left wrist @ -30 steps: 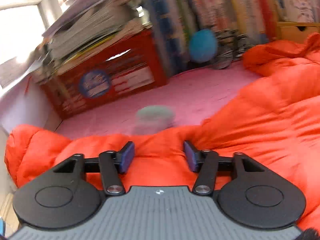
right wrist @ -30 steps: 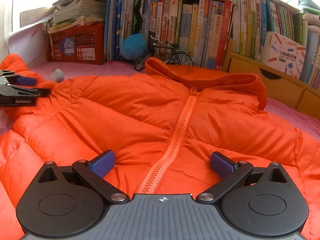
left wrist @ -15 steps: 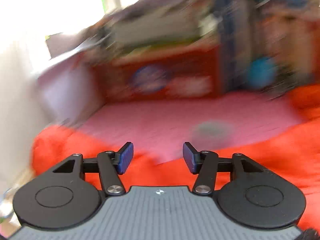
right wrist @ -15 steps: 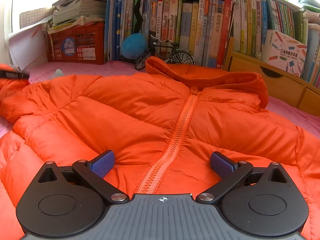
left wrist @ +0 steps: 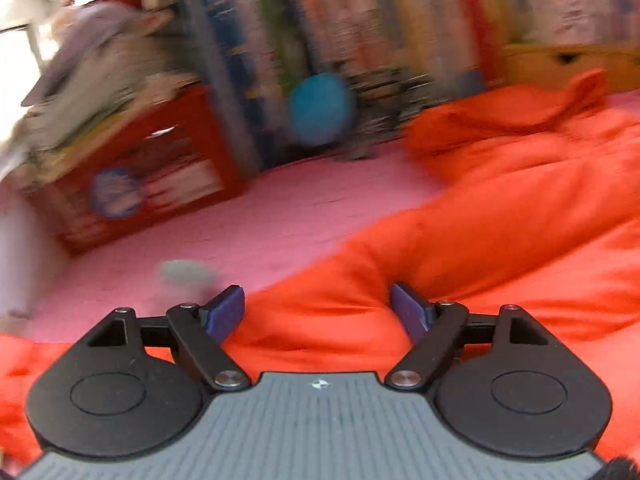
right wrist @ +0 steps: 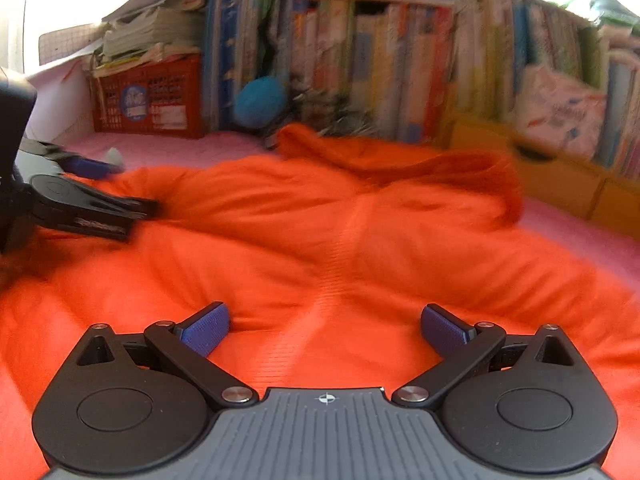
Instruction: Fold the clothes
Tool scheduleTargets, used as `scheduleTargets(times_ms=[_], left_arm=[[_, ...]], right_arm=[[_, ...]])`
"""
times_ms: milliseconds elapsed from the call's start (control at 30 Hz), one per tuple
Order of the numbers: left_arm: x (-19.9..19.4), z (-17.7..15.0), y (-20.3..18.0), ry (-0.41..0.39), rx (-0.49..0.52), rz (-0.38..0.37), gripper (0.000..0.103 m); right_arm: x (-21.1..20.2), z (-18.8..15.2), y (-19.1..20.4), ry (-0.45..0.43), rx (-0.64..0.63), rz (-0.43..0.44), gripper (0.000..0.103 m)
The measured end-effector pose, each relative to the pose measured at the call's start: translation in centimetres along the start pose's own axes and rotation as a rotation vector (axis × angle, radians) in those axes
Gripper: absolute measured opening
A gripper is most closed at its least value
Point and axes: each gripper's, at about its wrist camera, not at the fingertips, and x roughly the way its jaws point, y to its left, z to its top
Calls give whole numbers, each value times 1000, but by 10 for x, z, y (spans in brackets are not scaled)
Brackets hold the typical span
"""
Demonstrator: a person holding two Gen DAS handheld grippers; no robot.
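Note:
An orange puffer jacket (right wrist: pixel 304 232) lies spread on the pink bed cover, zipper up, hood (right wrist: pixel 400 160) toward the bookshelf. My right gripper (right wrist: pixel 326 328) is open and empty, low over the jacket's front near the zipper. My left gripper (left wrist: pixel 318 312) is open and empty over the jacket's left shoulder and sleeve (left wrist: pixel 440 264). The left gripper also shows in the right wrist view (right wrist: pixel 120 188) at the far left, over that side of the jacket. Both views are blurred by motion.
A red crate (right wrist: pixel 152 100) of papers stands at the back left. A blue plush ball (right wrist: pixel 258 102) and a toy bicycle sit before a row of books (right wrist: pixel 400 60). Wooden drawers (right wrist: pixel 540 176) stand at the right. A small grey object (left wrist: pixel 186 274) lies on the pink cover (left wrist: pixel 260 220).
The left gripper has swung back toward the jacket's left side and its jaws have opened wider. The right gripper has shifted over the jacket. The jacket's left side looks bunched inward.

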Motion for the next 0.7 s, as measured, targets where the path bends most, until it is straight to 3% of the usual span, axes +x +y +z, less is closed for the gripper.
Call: scheduleTargets(times_ms=[100,167,200,267,300,367,467,500,567,700], left_arm=[[-4,7,15,17,-36,52,82],[-14,17,15,-6,-54,81,67],[-24,23,11,-54,-72,40,64],[-35,35,-6,-113,-77,-119,65],[-36,43,-21,-107,-63,-196,65],[-33,56,-50,-93,-36,-325,67],[-4,59,-95,-40,40,-299,69],[7,56,-99,-29,51,-270,73],[25,50,-95,-35,50,-219,90],[43,46,-65,14,-53,-214,98]], right_arm=[[6,12,-70,36,127,-231,100],[1,19,-107,33,190,-352,97],[-3,21,-118,17,211,-362,92],[-14,26,-123,-39,230,-250,81],[-17,30,-120,-53,227,-194,70],[-5,43,-95,-24,161,-87,56],[21,49,-61,26,68,2,52],[30,47,-54,40,37,-17,52],[41,43,-57,39,17,-39,51],[50,34,-108,69,113,-183,52]])
